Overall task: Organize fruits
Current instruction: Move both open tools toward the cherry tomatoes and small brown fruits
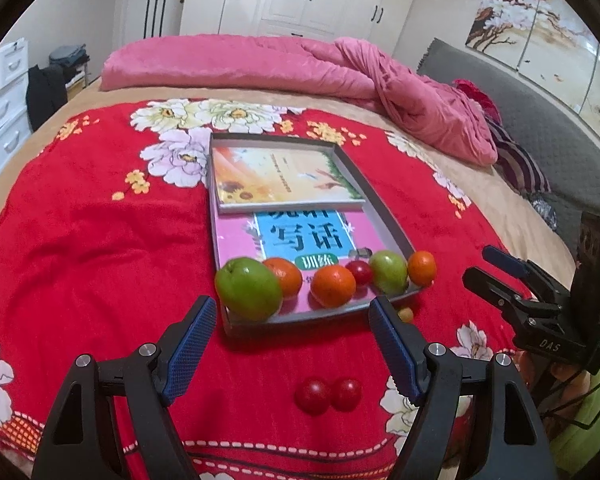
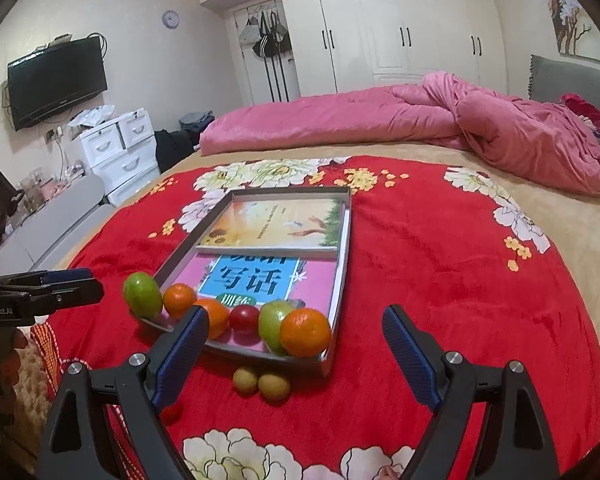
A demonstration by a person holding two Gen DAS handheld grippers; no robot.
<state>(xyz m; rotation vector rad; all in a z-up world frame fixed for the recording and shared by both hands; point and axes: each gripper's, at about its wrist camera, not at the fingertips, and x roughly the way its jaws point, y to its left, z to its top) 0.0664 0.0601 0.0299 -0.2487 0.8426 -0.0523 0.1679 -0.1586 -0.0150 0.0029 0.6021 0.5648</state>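
Both grippers are wide open, holding nothing. Left gripper [image 1: 292, 344] sits low in frame, two red tomatoes [image 1: 327, 395] just below its tips; the fruit-lined tray [image 1: 396, 236] is above. Right gripper [image 2: 296, 354] frames two small yellowish fruits [image 2: 262, 383] at lower centre.

The left gripper [image 1: 292, 320] points forward and downward, its two blue-padded fingers [image 1: 192, 344] spread wide with nothing between them. The right gripper [image 2: 296, 340] is angled down less steeply, its jaws likewise standing wide apart and empty. In the left wrist view the right gripper [image 1: 496, 268] appears off to the right side, carried by a partly visible hand [image 1: 560, 372] below it.
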